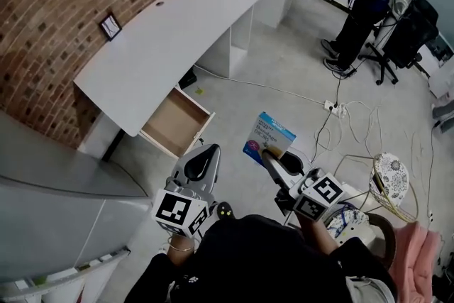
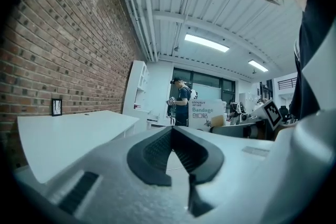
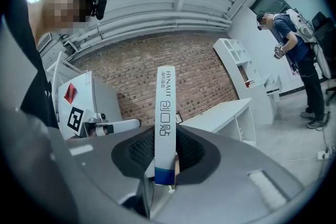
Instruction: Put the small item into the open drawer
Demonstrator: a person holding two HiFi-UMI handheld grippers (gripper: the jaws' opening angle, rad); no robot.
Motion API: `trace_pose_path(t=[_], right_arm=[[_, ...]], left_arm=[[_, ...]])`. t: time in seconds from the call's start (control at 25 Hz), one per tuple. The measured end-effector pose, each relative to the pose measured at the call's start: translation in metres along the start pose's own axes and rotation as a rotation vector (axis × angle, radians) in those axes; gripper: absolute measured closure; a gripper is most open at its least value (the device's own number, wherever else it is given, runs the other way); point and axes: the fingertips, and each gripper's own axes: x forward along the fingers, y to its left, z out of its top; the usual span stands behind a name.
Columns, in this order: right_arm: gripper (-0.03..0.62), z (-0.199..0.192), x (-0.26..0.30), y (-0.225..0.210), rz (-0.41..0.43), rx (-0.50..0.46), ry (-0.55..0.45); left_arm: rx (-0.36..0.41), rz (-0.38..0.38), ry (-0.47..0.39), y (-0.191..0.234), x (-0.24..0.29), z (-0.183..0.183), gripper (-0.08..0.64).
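A blue and white bandage box [image 1: 269, 137] is the small item, and my right gripper [image 1: 268, 152] is shut on it, holding it above the concrete floor. In the right gripper view the box [image 3: 166, 123] stands edge-on and upright between the dark pads [image 3: 137, 152]. The open wooden drawer [image 1: 174, 124] juts out from under the white desk [image 1: 170, 39], left of the box and beyond it. My left gripper [image 1: 202, 161] hovers just in front of the drawer's near corner. Its tips [image 2: 172, 134] meet with nothing between them. The held box [image 2: 206, 114] also shows in the left gripper view.
A person [image 1: 365, 3] stands at the far right beside an office chair [image 1: 404, 32]. A power strip with cables [image 1: 333, 108] lies on the floor. A patterned round basket [image 1: 389, 181] is at the right. A grey cabinet [image 1: 57, 209] fills the near left, and a small frame [image 1: 110, 26] leans on the brick wall.
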Motion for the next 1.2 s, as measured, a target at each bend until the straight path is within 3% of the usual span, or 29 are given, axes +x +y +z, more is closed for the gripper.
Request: trace_pose_path(t=[0.52, 0.8, 0.96, 1.2], right_arm=[[0.499, -0.007, 0.047, 0.005, -0.028, 0.012, 0.009], [0.499, -0.011, 0.071, 0.015, 0.023, -0.005, 0.028], [0.499, -0.007, 0.087, 0.028, 0.071, 0.058, 0.036], [0.499, -0.009, 0.105, 0.009, 0.156, 0.012, 0.053]], left_arm=[[-0.011, -0.005, -0.012, 0.052, -0.011, 0.003, 0.563], [-0.034, 0.063, -0.03, 0.08, -0.03, 0.002, 0.563], [-0.038, 0.106, -0.032, 0.089, -0.036, 0.0, 0.563], [-0.022, 0.211, -0.049, 0.099, -0.04, 0.003, 0.563]])
